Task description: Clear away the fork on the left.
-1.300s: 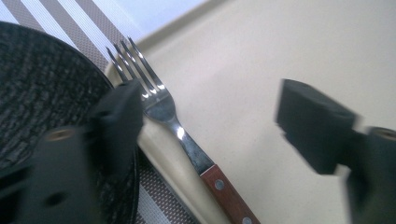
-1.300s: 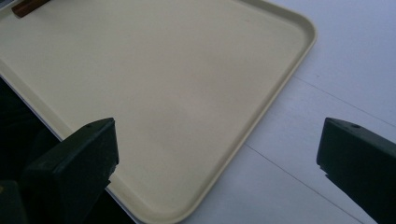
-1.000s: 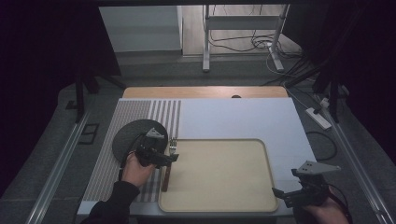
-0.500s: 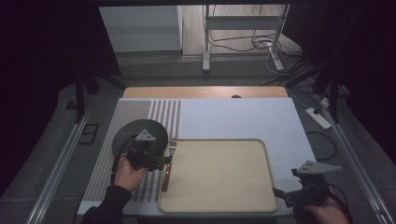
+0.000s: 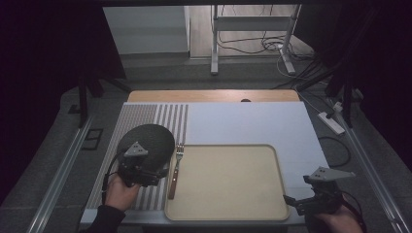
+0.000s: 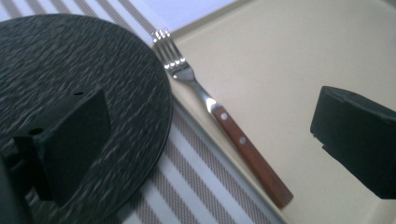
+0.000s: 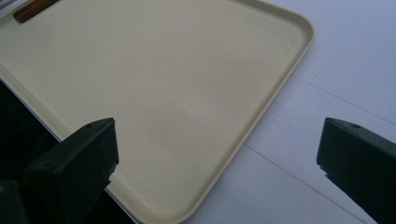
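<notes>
Centrally, a cream tray (image 5: 228,182) lay on the white worktop (image 5: 252,124), and everything else sat in relation to it. Its flat floor was bare, and its raised rim with rounded corners showed well in the right gripper view (image 7: 261,121).

Just beside the tray's left edge lay a fork (image 5: 175,167), lengthwise along that rim. Its metal tines (image 6: 170,53) pointed toward the far side of the worktop, and its brown wooden handle (image 6: 250,158), with two rivets, pointed toward the person. In the left gripper view the handle seemed to rest on or against the tray's rim; whether it fully touched could not be told.

Left of the fork, away from the tray, a dark round plate (image 5: 145,143) with a rough streaked surface sat on a striped placemat (image 5: 165,119). The plate's edge came very near the fork's tines.

The left claw (image 5: 141,172) hovered over the near part of the plate, left of the tray, held in the person's left hand (image 5: 119,191). Its jaws stood wide apart, released, with one jaw over the plate and the other over the tray, the fork lying between them below.

The right claw (image 5: 316,196) hung at the tray's near right corner, held by the right hand (image 5: 335,221). Its jaws were likewise spread wide, gripping nothing, straddling the tray's rim and the bare worktop.
</notes>
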The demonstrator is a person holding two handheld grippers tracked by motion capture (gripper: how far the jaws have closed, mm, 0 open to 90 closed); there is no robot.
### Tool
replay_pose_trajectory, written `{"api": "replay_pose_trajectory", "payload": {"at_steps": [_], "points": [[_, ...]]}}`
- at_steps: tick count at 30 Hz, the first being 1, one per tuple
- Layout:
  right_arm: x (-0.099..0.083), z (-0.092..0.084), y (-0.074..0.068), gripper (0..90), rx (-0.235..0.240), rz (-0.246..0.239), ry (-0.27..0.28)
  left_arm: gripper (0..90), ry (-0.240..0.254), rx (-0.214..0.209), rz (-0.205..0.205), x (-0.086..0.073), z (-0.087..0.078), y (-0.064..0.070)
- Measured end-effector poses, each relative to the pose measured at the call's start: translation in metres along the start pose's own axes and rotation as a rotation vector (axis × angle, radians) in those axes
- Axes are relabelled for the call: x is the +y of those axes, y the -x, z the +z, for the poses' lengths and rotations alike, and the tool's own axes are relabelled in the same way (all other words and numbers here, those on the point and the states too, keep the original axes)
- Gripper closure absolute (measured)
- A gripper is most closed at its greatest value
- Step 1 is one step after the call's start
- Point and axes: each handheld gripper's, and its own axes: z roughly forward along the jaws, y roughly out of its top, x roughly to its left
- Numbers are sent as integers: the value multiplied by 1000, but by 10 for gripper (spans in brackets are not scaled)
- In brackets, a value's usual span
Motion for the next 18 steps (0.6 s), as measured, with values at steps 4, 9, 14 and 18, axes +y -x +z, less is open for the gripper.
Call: {"api": "replay_pose_trajectory", "payload": {"at_steps": [4, 9, 14, 18], "points": [[0, 0, 0, 0, -2, 0, -1, 0, 14, 6, -14, -7, -9, -1], [0, 0, 0, 0, -4, 1, -1, 0, 22, 14, -21, -13, -17, 0], [0, 0, 0, 0, -6, 4, 1, 0, 29, 14, -30, -19, -24, 1], [0, 0, 0, 0, -8, 4, 0, 0, 40, 16, -42, -24, -31, 1]]}}
